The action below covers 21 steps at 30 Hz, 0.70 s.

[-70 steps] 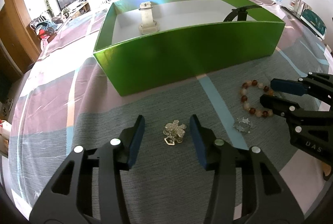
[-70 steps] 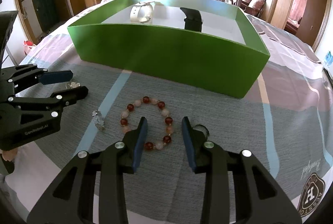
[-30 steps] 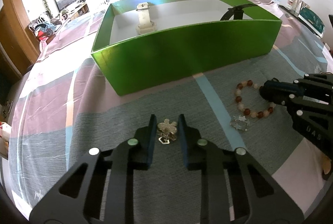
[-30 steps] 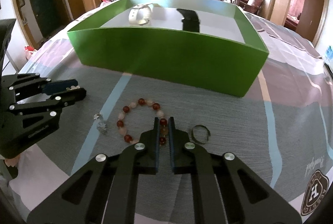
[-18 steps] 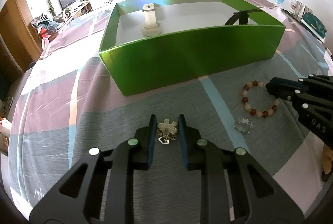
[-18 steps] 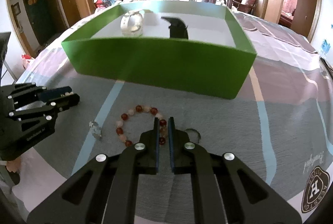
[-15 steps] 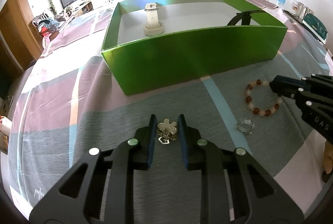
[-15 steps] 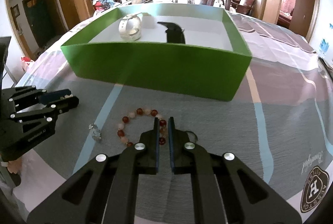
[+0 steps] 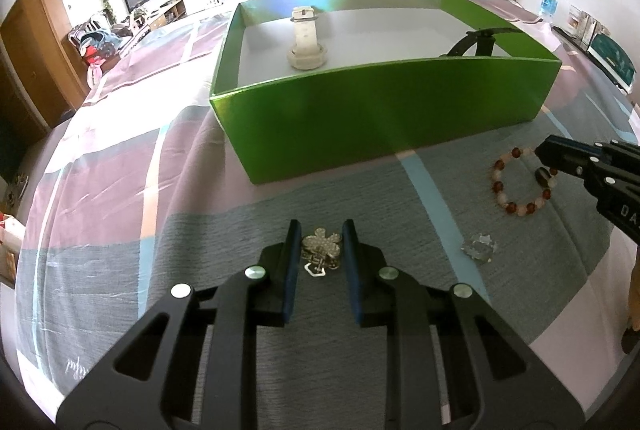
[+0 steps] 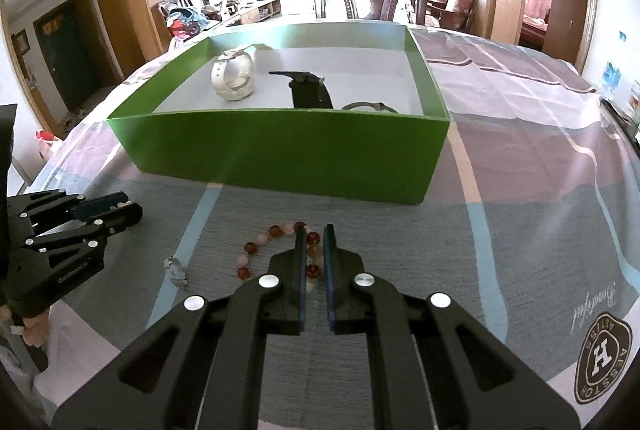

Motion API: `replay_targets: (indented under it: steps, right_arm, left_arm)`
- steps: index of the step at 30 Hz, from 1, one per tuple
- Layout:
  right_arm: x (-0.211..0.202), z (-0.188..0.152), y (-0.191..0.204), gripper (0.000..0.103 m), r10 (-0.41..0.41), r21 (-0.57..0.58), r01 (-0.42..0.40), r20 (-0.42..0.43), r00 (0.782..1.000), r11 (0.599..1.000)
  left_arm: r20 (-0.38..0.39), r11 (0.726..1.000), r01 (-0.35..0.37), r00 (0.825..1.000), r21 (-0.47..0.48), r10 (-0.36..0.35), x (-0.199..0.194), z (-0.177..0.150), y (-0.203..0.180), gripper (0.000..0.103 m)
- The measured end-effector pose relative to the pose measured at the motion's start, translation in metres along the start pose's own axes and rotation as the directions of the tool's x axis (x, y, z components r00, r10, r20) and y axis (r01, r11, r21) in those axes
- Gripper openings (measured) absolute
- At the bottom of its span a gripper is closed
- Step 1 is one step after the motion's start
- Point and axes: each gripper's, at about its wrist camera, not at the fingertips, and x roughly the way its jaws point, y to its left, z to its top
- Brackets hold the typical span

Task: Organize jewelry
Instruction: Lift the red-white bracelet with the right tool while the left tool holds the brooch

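Since the earlier frames both grippers have closed on jewelry: the left gripper (image 9: 319, 244), once spread wide around the flower brooch (image 9: 322, 245), now clamps it between its blue pads, and the right gripper (image 10: 314, 242) pinches one side of the bead bracelet (image 10: 276, 248), whose loose part trails on the striped tablecloth (image 10: 520, 230). Between the two lies a small clear crystal piece (image 9: 479, 248), just in front of the green box (image 9: 384, 110). Inside that box stand a white watch (image 10: 234, 78) and a black watch (image 10: 310, 90), with a thin ring-shaped band (image 10: 368, 106) beside the black one.
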Motion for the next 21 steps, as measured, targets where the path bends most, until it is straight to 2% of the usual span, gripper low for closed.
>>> replay_targets:
  steps: [21]
  right_arm:
    - [-0.013, 0.002, 0.003, 0.008, 0.043, -0.008, -0.042, 0.06, 0.997, 0.999]
  left_arm:
    - [0.015, 1.0, -0.004, 1.0, -0.01, 0.004, -0.004, 0.001, 0.003, 0.021]
